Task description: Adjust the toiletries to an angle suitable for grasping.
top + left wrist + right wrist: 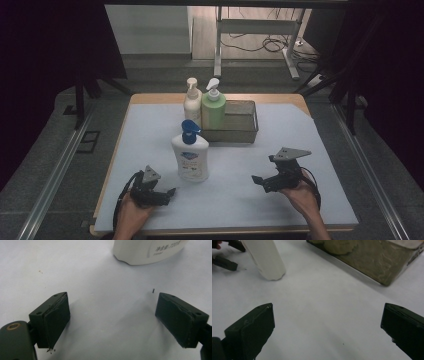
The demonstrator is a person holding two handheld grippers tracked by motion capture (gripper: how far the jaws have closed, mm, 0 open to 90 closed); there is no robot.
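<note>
Across the middle of the high view lies the table (320,200), covered with a pale sheet and much the largest thing there. Toward its far edge sits a grey metal basket (240,125), with a green pump bottle (213,111) standing in its left end and a cream pump bottle (192,102) just beside it on the left; whether that cream one stands inside the basket or outside it cannot be told. Nearer the person, in front of the basket's left end, a white soap bottle (190,156) with a blue pump stands upright on the sheet, apart from the basket.

At the near edge, two forearms come in from the bottom. One hand holds the left gripper (169,194) low over the sheet, pointing right, its tips near the foot of the white soap bottle but not touching it. From the left gripper view (112,316), its jaws stand wide apart with nothing between them, and the bottle's white base (147,251) sits ahead, a little right of centre.

The other hand holds the right gripper (258,182) to the right, well apart from the bottle, tilted and pointing left toward the table's middle. Seen from the right gripper view (328,326), its jaws are spread wide and empty over bare sheet, with the white bottle (265,260) ahead at upper left and the basket (372,260) at upper right.
</note>
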